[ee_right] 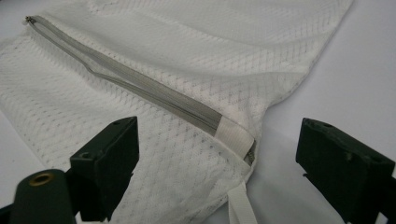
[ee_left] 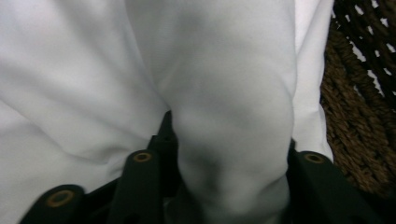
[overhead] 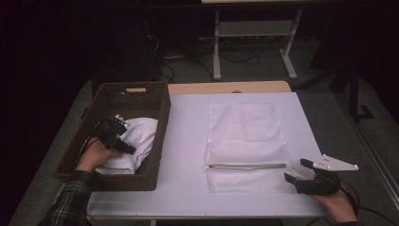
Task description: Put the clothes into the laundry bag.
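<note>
No text, label, brand, number or sign can be read on anything here.

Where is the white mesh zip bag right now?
In the high view the white mesh zip bag lies flat on the white table, right of the brown wicker basket, its near right corner by the right tongs.

White cloth in dark brown woven basket; white mesh bag with diamond weave and grey zip; pale white table top; dark green plaid sleeve; black grippers
</note>
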Motion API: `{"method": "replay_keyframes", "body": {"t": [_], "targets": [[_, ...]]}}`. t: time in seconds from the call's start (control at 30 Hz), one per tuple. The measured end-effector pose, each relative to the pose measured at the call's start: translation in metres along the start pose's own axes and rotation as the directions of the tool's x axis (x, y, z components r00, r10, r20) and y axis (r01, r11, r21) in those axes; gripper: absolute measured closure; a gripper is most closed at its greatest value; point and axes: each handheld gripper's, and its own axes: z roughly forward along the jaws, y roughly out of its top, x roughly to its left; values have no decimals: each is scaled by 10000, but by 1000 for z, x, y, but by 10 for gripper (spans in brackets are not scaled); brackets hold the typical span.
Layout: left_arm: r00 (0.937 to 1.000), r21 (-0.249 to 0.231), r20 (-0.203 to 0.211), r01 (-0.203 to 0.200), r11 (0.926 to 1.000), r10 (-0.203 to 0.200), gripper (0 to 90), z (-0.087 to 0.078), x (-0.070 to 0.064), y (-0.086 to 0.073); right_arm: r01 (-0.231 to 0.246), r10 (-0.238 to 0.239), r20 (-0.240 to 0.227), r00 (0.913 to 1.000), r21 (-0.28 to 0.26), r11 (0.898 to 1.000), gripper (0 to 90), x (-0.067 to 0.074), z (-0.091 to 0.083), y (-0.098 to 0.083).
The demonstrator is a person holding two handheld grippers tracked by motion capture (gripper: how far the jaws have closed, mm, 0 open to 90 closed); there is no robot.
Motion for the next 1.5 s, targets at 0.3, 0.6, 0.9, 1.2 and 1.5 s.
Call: {"method": "replay_keyframes", "body": {"t": [0.3, 0.6, 0.9, 1.2, 1.5], "targets": [[9999, -578, -75, 94, 9983, -99, 664, -17, 5, -1, -93, 93, 31, 10000, -45, 9999, 130, -1, -1, 0], [9994, -1404, 65, 333, 9895, -327, 662, -42, 10, 1, -142, 143, 87, 9999, -94, 9999, 130, -2, -2, 0], [9997, -1907, 29, 259, 9813, -258, 661, -71, 4, 7, -111, 112, 81, 9999, -123, 9999, 129, -3, -3, 0], [9996, -2466, 271, 125, 9690, -60, 661, -99, -5, 13, -113, 114, 78, 9999, -145, 9998, 129, -3, -3, 0], [9955, -2914, 842, -164, 9564, 427, 661, -113, -24, 24, -130, 132, 89, 9999, -142, 9998, 129, -3, -3, 0]]}}
